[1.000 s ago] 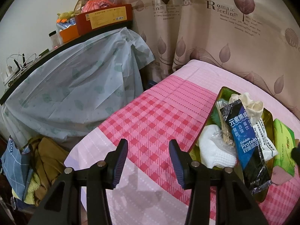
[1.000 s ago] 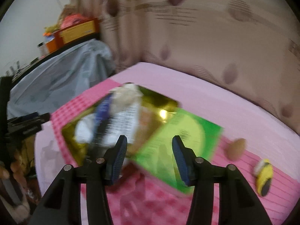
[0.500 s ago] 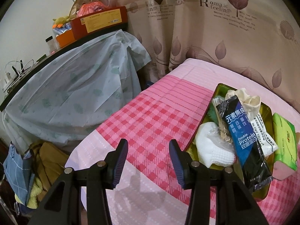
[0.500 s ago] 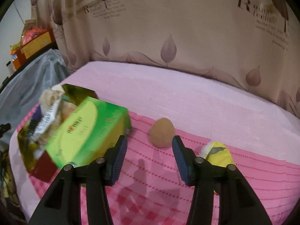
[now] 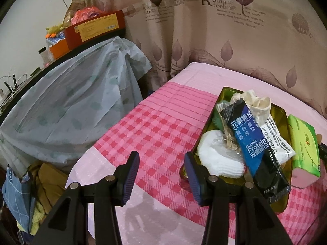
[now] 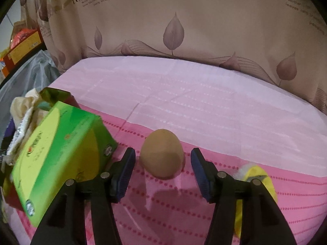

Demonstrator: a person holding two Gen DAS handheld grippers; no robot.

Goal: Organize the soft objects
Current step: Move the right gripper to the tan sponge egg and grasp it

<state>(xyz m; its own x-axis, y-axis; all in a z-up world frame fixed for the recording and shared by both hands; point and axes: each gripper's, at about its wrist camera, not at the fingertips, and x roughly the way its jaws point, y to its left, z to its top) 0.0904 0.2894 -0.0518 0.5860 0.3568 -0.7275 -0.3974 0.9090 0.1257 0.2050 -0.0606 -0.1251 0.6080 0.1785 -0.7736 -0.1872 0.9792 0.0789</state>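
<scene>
A tan egg-shaped soft sponge (image 6: 161,155) lies on the pink cloth. My right gripper (image 6: 163,168) is open, with the sponge between its fingers and not touching them. A yellow soft toy (image 6: 256,180) lies behind the right finger. A gold tray (image 5: 278,112) holds a white cloth (image 5: 217,159), a blue-black protein packet (image 5: 254,149), a cream bundle (image 5: 258,102) and a white packet. A green tissue pack (image 5: 304,140) leans at the tray's right side; it also shows in the right wrist view (image 6: 55,149). My left gripper (image 5: 161,170) is open and empty, left of the tray.
The pink checked cloth (image 5: 155,130) covers the table. A leaf-print curtain (image 6: 173,20) hangs behind. A plastic-covered shelf (image 5: 67,102) with boxes (image 5: 96,26) stands to the left. Clothes (image 5: 40,183) are piled on the floor beside the table's left edge.
My right gripper has swung right from the tray and tissue pack and moved in around the tan sponge. My left gripper has barely shifted towards the tray.
</scene>
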